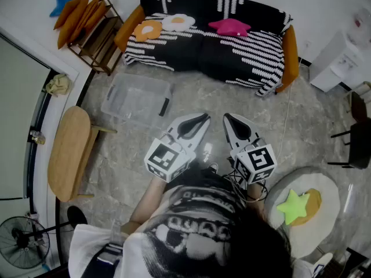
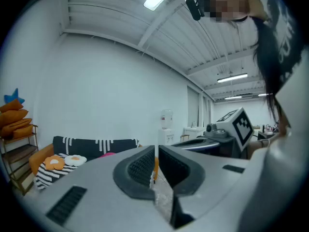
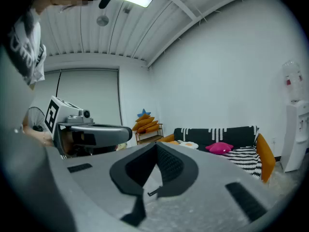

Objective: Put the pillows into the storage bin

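1. The left hand-held gripper (image 1: pixel 202 120) and the right hand-held gripper (image 1: pixel 229 119) were held level in front of the person, aimed at the sofa (image 1: pixel 232 54), probably a ready pose before any pickup
2. Both had their jaws closed together with nothing between them
3. The pillows lay on the sofa: an orange egg pillow (image 1: pixel 148 30) and a white egg pillow (image 1: pixel 178 21) toward its left end, and a pink star pillow (image 1: pixel 230 26) along its back edge
4. The clear storage bin (image 1: pixel 139 81) stood on the floor (image 1: pixel 301 120) just before the sofa's left end, seemingly empty and well placed for short carries
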{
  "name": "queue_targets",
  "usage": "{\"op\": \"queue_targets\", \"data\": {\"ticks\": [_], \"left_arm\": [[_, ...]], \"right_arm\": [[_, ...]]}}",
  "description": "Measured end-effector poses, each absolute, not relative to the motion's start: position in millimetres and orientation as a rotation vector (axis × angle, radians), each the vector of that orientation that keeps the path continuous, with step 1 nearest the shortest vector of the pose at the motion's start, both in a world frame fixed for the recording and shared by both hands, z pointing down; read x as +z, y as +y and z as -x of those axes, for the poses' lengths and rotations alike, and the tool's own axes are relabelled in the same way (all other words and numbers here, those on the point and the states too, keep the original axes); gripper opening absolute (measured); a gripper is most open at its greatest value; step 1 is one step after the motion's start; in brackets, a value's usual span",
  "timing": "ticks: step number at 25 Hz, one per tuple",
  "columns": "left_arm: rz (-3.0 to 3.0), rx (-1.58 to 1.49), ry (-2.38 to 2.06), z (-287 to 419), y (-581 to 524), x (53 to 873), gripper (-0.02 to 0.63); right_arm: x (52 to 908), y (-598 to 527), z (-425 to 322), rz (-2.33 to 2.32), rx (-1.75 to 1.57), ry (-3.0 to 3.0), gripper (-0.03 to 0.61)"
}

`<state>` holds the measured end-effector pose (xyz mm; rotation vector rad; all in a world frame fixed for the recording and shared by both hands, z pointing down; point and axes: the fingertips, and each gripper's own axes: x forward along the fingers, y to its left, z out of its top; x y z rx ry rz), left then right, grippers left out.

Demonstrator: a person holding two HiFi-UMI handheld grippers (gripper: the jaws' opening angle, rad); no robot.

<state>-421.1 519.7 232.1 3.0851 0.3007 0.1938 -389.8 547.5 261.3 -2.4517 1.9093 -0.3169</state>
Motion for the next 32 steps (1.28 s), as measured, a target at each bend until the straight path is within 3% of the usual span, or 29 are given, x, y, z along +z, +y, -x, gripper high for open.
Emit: {"op": "queue_targets", "data": {"ticks": [21,26,32], "left_arm": [[-3.111,0.326,0.38,363,519,262,0.025],[-3.107,0.325,0.42,309,501,269,0.025],[-3.091,0.322,0.505,211,466,281,0.025]], "right_arm": [[286,551,322,2.446,-0.425,1.801,-0.003],[296,539,278,2.47,-0.473,1.775,-0.002],[304,510,173,2.552,-0.476,1.69,-0.002]]}}
